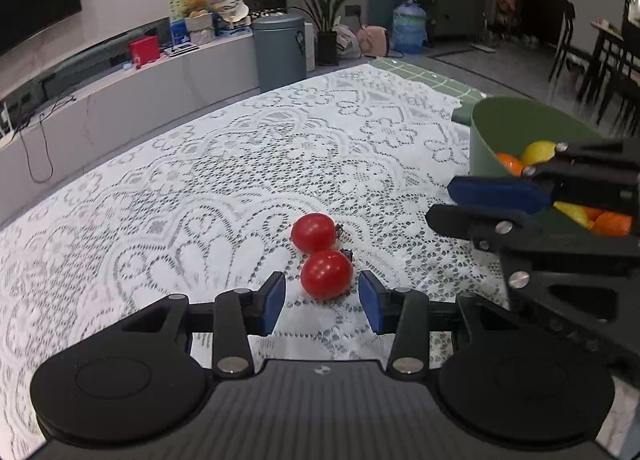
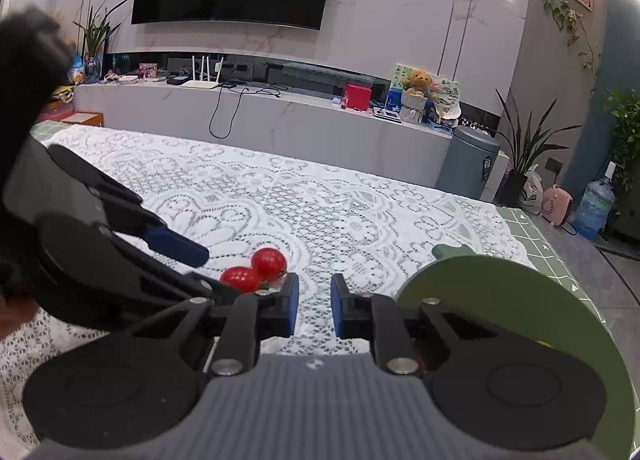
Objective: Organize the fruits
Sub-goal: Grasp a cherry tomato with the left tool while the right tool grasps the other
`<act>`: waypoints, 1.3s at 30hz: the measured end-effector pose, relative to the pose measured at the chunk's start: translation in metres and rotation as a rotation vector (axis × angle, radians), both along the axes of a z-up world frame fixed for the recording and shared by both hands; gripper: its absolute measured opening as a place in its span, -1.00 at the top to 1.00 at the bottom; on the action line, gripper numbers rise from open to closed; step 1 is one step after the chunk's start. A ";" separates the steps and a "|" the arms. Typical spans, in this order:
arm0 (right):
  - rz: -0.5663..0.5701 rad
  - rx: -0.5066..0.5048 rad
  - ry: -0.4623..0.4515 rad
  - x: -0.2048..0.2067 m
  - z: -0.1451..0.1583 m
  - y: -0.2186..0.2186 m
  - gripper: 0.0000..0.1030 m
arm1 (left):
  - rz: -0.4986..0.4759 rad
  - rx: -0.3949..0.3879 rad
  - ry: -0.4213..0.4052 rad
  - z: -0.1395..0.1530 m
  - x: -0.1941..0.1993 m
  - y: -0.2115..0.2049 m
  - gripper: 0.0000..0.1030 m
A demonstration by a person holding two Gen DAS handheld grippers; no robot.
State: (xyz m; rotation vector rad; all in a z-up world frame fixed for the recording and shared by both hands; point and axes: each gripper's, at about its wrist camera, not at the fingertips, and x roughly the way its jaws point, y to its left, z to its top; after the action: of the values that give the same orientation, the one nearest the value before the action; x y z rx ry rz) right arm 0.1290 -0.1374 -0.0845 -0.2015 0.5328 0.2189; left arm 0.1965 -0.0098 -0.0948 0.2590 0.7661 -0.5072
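Observation:
Two red cherry tomatoes lie touching on the white lace cloth, the far one [image 1: 313, 232] behind the near one [image 1: 326, 274]. My left gripper [image 1: 322, 302] is open, its blue pads [image 1: 274, 302] on either side of the near tomato's front and clear of it. The right wrist view shows both tomatoes [image 2: 256, 272] and that gripper [image 2: 214, 272] reaching in from the left. My right gripper [image 2: 315, 310] is shut to a narrow gap with nothing in it; it hovers in front of the green bowl [image 1: 520, 123], also seen as right gripper [image 1: 440, 201]. The bowl [image 2: 480, 292] holds yellow and orange fruit [image 1: 538, 151].
The lace cloth [image 1: 200, 179] covers a table over a green checked mat [image 1: 432, 79]. Beyond the far edge stand a grey bin [image 1: 280, 51], a potted plant [image 1: 326, 39], a water bottle [image 1: 409, 27] and a long white TV cabinet [image 2: 280, 119]. Dark chairs [image 1: 600, 59] stand at the right.

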 end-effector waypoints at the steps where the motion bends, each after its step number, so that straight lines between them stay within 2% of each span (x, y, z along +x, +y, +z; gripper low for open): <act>1: 0.000 0.004 0.000 0.001 0.000 -0.001 0.75 | -0.004 0.006 -0.002 -0.002 0.002 -0.002 0.02; 8: 0.009 0.016 0.002 0.004 -0.003 -0.002 0.75 | -0.013 0.031 0.007 -0.012 0.010 -0.012 0.03; 12: 0.014 0.021 0.001 0.006 -0.004 -0.002 0.75 | -0.003 0.017 0.024 -0.016 0.015 -0.011 0.23; 17: 0.015 0.022 0.006 0.008 -0.005 -0.001 0.75 | -0.003 0.008 0.018 -0.016 0.013 -0.010 0.31; 27: 0.052 0.033 0.036 0.025 -0.009 0.020 0.70 | 0.182 -0.066 0.013 0.007 0.014 0.030 0.31; 31: 0.032 0.041 0.073 0.040 -0.016 0.032 0.25 | 0.254 -0.069 0.007 0.013 0.014 0.047 0.31; 39: -0.040 0.092 0.156 0.074 -0.031 0.037 0.26 | 0.346 -0.131 0.016 0.017 0.008 0.070 0.31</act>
State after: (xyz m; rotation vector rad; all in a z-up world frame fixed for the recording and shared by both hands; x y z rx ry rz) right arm 0.2028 -0.1003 -0.1158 -0.0847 0.6798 0.2202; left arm 0.2046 0.0601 -0.0775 -0.0016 0.7707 -0.2301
